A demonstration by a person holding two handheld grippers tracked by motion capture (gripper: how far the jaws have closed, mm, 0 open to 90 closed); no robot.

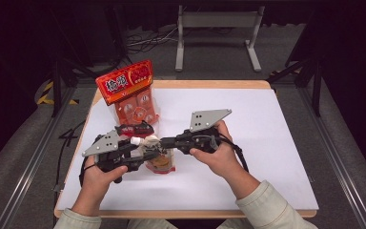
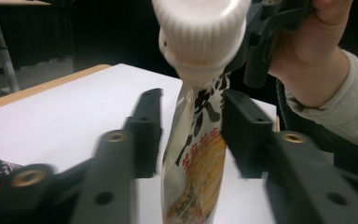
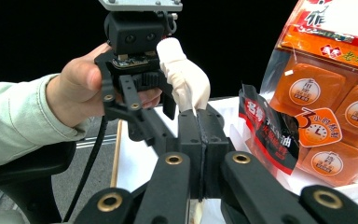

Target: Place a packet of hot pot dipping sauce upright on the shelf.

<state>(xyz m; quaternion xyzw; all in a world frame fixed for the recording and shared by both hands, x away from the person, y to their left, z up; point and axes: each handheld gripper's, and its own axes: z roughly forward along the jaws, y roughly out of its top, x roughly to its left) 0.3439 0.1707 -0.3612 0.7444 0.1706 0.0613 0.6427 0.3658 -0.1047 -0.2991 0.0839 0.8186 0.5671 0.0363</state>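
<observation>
Pouch [image 2: 193,163]: white-capped spout pouch, upright beside my orange bag [image 1: 132,90].
Right gripper [image 3: 199,133]: I see it clamped on the pouch.
Left gripper [image 2: 191,135]: jaws astride the pouch, not pressing.

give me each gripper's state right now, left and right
left gripper: open, jaws either side of the spouted pouch, pads not seen pressing it.
right gripper: shut on the spouted pouch, just below its white cap.

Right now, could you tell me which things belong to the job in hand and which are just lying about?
In use:
- spouted pouch
- its white cap
- left claw
- right claw

Lying about:
- big orange packet
- small dark sachet
</observation>
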